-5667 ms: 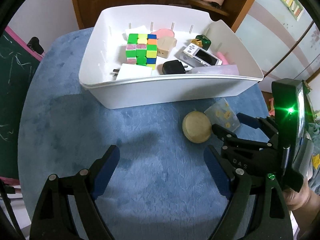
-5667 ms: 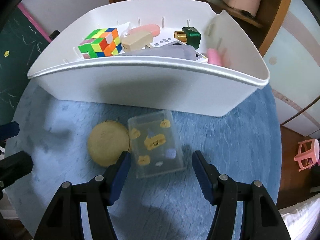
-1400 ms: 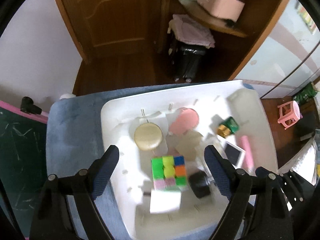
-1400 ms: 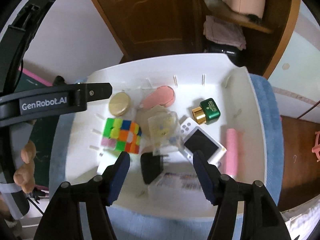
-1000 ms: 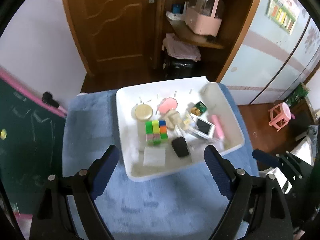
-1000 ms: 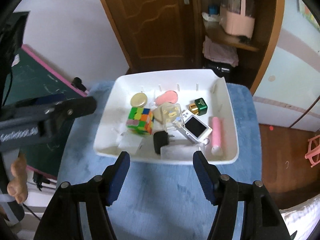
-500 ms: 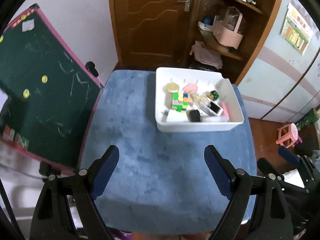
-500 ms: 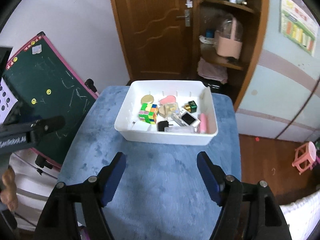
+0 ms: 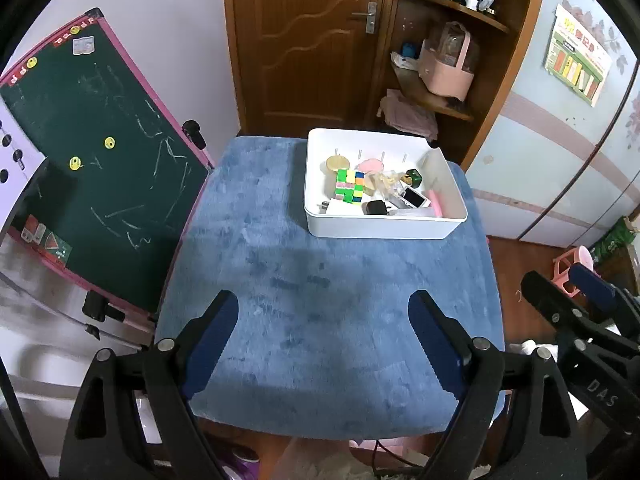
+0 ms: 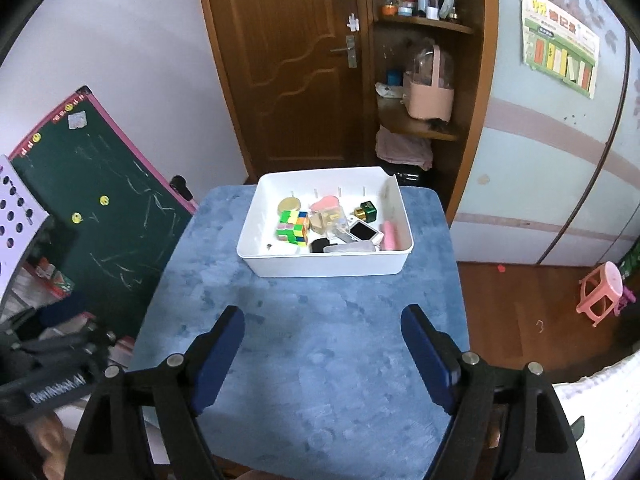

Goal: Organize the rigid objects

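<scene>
Change: both grippers have pulled back and up from the white bin [image 9: 384, 227].
Left gripper [image 9: 324, 344]: spread, empty.
Right gripper [image 10: 322, 354]: spread, empty.
Objects: all inside the bin on the blue worktop [image 10: 312, 320].
Risk: bin near worktop edge; a knock could tip it.
Views: only the right view shows the pink stool [image 10: 602, 292] whole.

In the left wrist view the right gripper [image 9: 576, 304] shows only in part at the lower right, cut off by the frame edge, so its jaws cannot be judged there. In the white bin [image 10: 320, 266] the near wall hides the lower parts of the black charger [image 10: 318, 245] and the clear box [image 10: 350, 248] lying against it. The jars on the top shelf [image 10: 416, 2] at the upper middle are too small to tell apart.
</scene>
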Motion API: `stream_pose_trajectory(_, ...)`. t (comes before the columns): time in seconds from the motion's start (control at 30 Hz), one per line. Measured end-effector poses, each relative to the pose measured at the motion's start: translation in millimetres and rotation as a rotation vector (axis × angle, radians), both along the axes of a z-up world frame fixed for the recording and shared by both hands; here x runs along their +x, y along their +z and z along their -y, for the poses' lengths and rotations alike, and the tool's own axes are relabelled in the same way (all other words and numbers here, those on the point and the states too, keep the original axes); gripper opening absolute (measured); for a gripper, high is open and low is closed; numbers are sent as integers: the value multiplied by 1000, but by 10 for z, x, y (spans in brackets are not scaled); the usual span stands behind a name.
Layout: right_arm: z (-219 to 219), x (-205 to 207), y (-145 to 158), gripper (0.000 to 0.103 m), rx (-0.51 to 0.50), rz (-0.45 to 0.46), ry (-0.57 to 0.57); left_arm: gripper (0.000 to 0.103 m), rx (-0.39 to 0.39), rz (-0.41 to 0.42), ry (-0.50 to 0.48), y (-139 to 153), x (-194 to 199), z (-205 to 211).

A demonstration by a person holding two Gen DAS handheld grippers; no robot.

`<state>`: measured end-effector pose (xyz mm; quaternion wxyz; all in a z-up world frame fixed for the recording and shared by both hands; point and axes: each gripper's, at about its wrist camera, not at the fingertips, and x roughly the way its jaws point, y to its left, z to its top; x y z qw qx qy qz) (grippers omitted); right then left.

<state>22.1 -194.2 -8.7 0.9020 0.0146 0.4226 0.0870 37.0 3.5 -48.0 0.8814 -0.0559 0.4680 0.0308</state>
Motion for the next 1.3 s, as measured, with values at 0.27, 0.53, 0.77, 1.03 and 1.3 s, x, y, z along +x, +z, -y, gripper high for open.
stream_pose_trajectory(0.27,-51,-206,20,81,7,0,30,89,11,19,12,7,-204,38)
stream_pose_trajectory(0.53,-91,-357,42,81,7,26,48,89,34,40,22,30,-317,37)
stream_pose_trajectory(0.77,-107,-289,84,81,-19,42,25,89,38,55,18,101,-174,-7)
stream_pose_trajectory(1.03,-227,-107,85,81,-43,24,13,89,44,14,4,54,2,-14)
stream_pose_trajectory(1.3,-204,52,-27,81,-47,-33,-18,89,53,-30,-12,-36,108,2)
